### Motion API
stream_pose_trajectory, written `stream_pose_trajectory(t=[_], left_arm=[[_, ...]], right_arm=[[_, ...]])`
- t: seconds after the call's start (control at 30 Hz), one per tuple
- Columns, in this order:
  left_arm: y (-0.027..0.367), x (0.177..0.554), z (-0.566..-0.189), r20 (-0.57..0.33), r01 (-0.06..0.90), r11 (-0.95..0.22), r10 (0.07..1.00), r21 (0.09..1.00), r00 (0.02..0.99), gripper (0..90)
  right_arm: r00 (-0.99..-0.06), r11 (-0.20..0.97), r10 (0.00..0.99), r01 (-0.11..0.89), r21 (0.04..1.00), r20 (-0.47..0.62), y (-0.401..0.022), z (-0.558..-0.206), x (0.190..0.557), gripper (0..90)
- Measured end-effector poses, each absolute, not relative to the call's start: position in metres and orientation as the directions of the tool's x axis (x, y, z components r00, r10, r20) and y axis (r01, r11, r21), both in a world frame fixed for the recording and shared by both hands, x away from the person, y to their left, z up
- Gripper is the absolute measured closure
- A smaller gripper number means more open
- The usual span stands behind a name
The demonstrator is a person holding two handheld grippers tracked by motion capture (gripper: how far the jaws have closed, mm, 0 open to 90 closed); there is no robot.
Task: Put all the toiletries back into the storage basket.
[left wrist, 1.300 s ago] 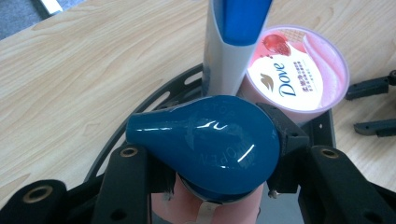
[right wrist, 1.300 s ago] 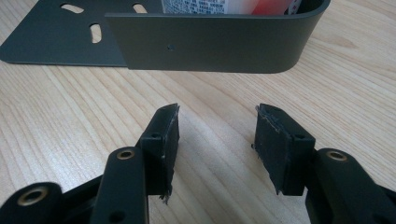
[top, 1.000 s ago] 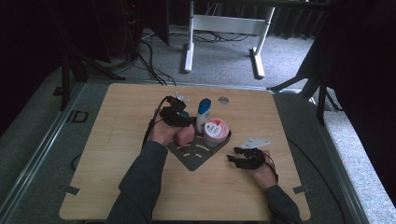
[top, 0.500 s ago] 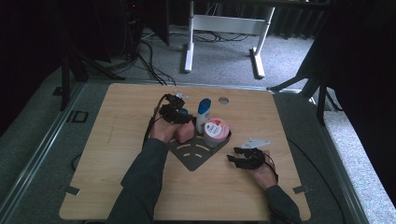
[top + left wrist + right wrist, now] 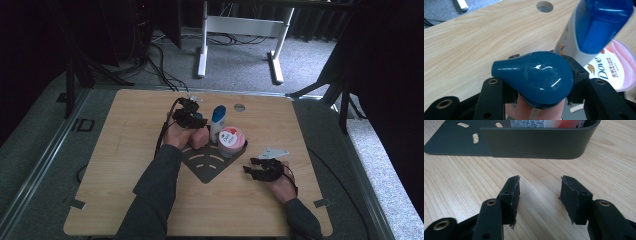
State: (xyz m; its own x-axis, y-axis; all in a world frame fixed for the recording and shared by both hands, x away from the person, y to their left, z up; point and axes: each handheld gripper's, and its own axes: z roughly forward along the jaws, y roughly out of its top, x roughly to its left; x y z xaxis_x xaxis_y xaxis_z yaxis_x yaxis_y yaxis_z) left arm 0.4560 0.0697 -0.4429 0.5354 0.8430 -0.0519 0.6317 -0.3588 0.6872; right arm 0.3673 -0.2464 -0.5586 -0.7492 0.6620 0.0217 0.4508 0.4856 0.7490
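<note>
— Glossy teal cap (image 5: 534, 77) on the pink bottle (image 5: 200, 137), in the dark tray (image 5: 212, 170): is the left gripper (image 5: 537, 82) clamped on it?
— Yes. Slippery, likely light; grip its widest part. Right gripper (image 5: 539, 191) gapes empty over the table (image 5: 125, 150).

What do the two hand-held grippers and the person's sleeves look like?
Both are black. The left hand-held gripper trails a black cable; the right hand-held gripper carries a grey three-cornered plate. Their jaw arms show brass-coloured rivets, with flat, worn black pads. The sleeves are dark grey.
</note>
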Motion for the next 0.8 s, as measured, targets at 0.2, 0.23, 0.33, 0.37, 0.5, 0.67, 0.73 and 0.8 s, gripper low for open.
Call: stream_pose_trajectory(t=[0.2,0.23,0.33,0.37,0.5,0.67,0.73,0.8], left_arm=[[0.0686,0.4597,-0.4472,-0.058,0.638,-0.344,0.852,0.689,0.521,53.1],[0.0684,0.4600,-0.4474,-0.059,0.638,-0.341,0.852,0.690,0.519,53.1],[0.0679,0.4614,-0.4477,-0.061,0.639,-0.336,0.855,0.692,0.516,53.0],[0.0672,0.4616,-0.4480,-0.064,0.638,-0.328,0.857,0.697,0.511,53.0],[0.0665,0.4628,-0.4482,-0.065,0.638,-0.318,0.863,0.701,0.502,53.1],[0.0664,0.4638,-0.4483,-0.067,0.638,-0.308,0.867,0.706,0.493,53.1],[0.0659,0.4638,-0.4486,-0.065,0.637,-0.304,0.870,0.708,0.488,53.1],[0.0650,0.4637,-0.4485,-0.063,0.637,-0.302,0.873,0.710,0.484,53.1]], right_arm=[[-0.749,0.483,0.662,0.453,0.750,0.026,-0.2466,-0.5586,0.3675,49.7],[-0.749,0.483,0.662,0.453,0.749,0.026,-0.2466,-0.5586,0.3675,49.7],[-0.749,0.484,0.662,0.452,0.749,0.024,-0.2466,-0.5586,0.3674,49.7],[-0.749,0.484,0.662,0.452,0.749,0.024,-0.2466,-0.5586,0.3674,49.7],[-0.749,0.485,0.662,0.451,0.749,0.023,-0.2465,-0.5586,0.3674,49.7],[-0.749,0.485,0.662,0.451,0.749,0.023,-0.2465,-0.5586,0.3674,49.7],[-0.749,0.485,0.662,0.451,0.749,0.023,-0.2465,-0.5586,0.3674,49.7],[-0.749,0.485,0.662,0.451,0.749,0.022,-0.2465,-0.5586,0.3674,49.7]])
